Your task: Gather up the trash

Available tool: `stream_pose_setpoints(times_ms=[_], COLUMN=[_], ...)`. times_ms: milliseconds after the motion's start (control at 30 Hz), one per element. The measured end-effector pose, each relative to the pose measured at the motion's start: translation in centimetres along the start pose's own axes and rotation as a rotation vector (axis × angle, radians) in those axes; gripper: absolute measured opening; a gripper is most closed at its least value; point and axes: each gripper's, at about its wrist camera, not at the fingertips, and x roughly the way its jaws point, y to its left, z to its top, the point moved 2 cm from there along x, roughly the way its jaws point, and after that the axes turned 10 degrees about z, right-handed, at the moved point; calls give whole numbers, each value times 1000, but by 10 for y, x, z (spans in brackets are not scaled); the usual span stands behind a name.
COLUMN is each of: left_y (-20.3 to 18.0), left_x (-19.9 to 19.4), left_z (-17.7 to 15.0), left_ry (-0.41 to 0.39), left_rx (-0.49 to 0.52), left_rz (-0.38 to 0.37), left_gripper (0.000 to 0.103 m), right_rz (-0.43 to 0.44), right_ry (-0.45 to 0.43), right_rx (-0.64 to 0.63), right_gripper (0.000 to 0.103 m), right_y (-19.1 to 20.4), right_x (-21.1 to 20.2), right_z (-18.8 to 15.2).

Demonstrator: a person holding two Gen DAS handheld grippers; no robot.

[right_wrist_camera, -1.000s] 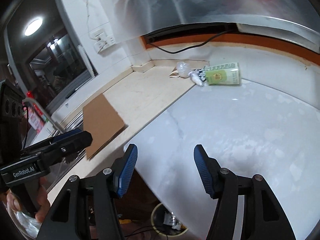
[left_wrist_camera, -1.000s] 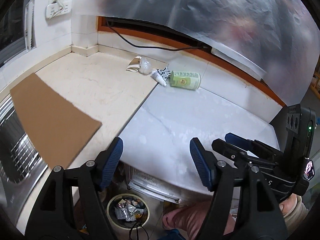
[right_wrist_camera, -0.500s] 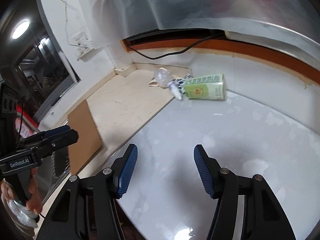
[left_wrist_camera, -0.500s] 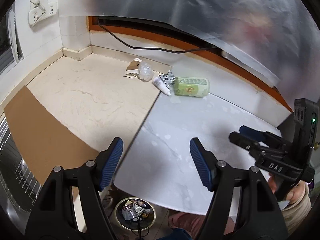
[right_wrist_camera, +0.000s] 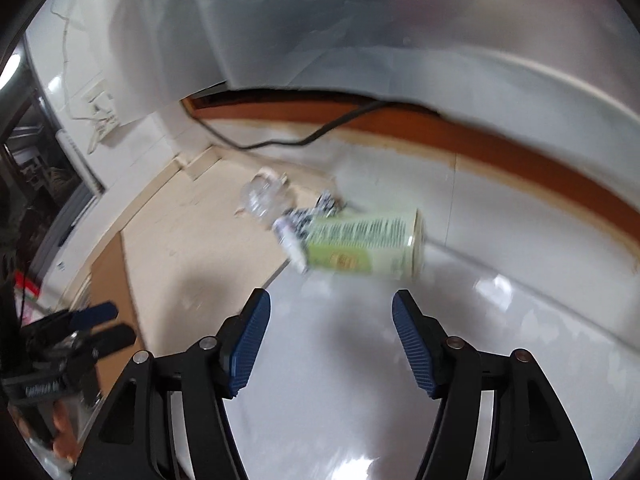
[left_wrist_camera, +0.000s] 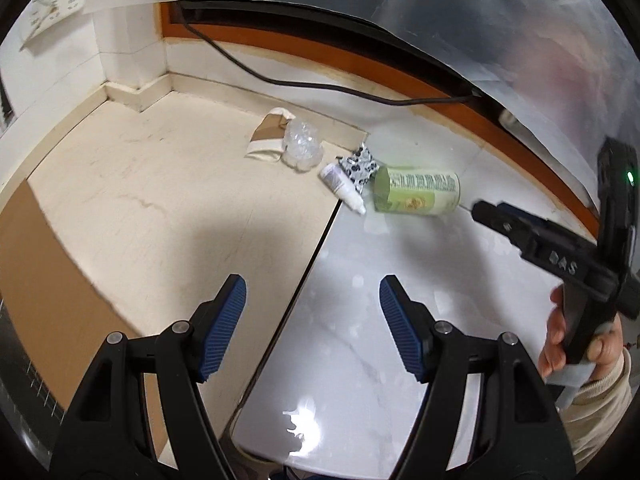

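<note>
Trash lies in a row near the back wall: a green carton (left_wrist_camera: 416,195) (right_wrist_camera: 364,249) on its side, a small white tube (left_wrist_camera: 343,188) (right_wrist_camera: 291,241), a black-and-white wrapper (left_wrist_camera: 360,166) (right_wrist_camera: 320,208), a crumpled clear plastic piece (left_wrist_camera: 301,148) (right_wrist_camera: 260,198) and a flattened paper cup (left_wrist_camera: 269,135). My left gripper (left_wrist_camera: 312,312) hovers open over the seam between the beige and white counters, well short of the trash. My right gripper (right_wrist_camera: 331,328) has its jaws opening, empty, a little short of the green carton. In the left wrist view the right gripper (left_wrist_camera: 486,210) reaches in beside the carton.
A brown cardboard sheet (left_wrist_camera: 44,280) lies at the left on the beige counter (left_wrist_camera: 160,200). A black cable (left_wrist_camera: 320,87) runs along the back wall under a plastic sheet (left_wrist_camera: 400,8). The white counter (left_wrist_camera: 400,300) ends at a rounded front edge. A hand (left_wrist_camera: 576,344) holds the right gripper.
Both grippers have moved forward over the counter toward the trash, which now looks larger. The floor bin under the counter edge has dropped out of view. The right jaws stand slightly wider.
</note>
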Motion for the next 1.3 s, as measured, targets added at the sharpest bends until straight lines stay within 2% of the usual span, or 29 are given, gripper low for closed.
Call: stream_pose_setpoints(times_ms=[167,400,433,533,700,1033,1200,1300], left_y=[-7,-14,-14,-14,-12,-5,-5,-9], left_x=[29,65,69,75,83,96,104,108], left_z=[19,31,32,34,39,43,47,51], left_ry=[3,26,28,29,32,59,74,74], left_rx=[11,3,-1,-12,-35,-66,-91,-96], left_rz=[-3,-18,-21,-28,-38,-40,-42,-43], left_gripper=[67,67,67,67,67,67,67,67], right_rz=[-21,-31,-33,-50,-23,-270,-385,-412], right_ry=[13,67,70,87,143,243,270,230], right_rx=[3,-44,-58,-121,-175,-570,-635,-659], right_gripper=[65,65,65,73,76,76,75,74], right_y=[-19,-31,-31,-24,-14,1,-7,-9], right_x=[37,92,96,111,121,141,156,158], right_z=[37,66,67,71,68,37,27,24])
